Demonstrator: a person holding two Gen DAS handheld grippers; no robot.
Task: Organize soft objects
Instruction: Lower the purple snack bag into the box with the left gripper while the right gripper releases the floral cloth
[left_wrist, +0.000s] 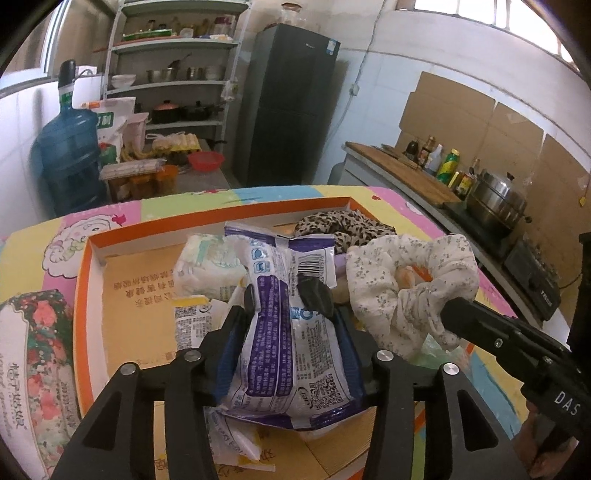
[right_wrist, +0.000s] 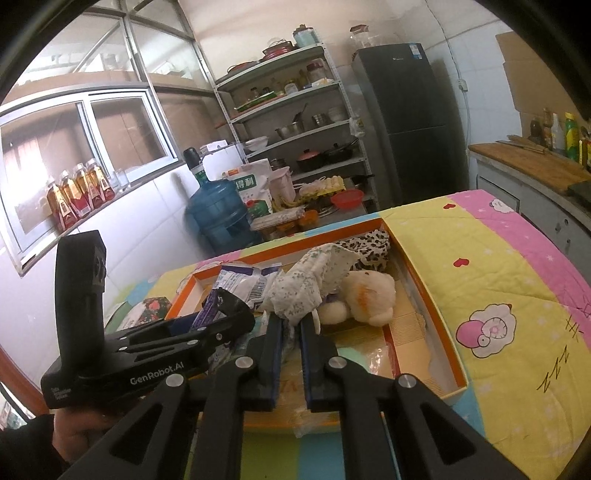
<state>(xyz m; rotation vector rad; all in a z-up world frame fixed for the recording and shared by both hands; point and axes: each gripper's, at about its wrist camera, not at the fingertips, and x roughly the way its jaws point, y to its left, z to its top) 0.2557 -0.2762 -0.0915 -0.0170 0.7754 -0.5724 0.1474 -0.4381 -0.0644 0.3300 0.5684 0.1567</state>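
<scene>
Left wrist view showed the orange box (left_wrist: 83, 280) on the counter, a purple packet (left_wrist: 280, 332) lying inside between the left gripper's (left_wrist: 286, 295) parted fingers. The right gripper (right_wrist: 291, 325) clamped a floral cloth (right_wrist: 306, 291) over the box; lowering it seemed next.

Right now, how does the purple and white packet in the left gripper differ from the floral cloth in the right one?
The purple and white packet is glossy printed plastic with a barcode; the floral cloth is pale, crumpled fabric. The packet lies lengthwise between the left gripper's parted jaws, which do not visibly squeeze it; the cloth is pinched in the right gripper's shut jaws. Both are over the orange-rimmed box.
</scene>
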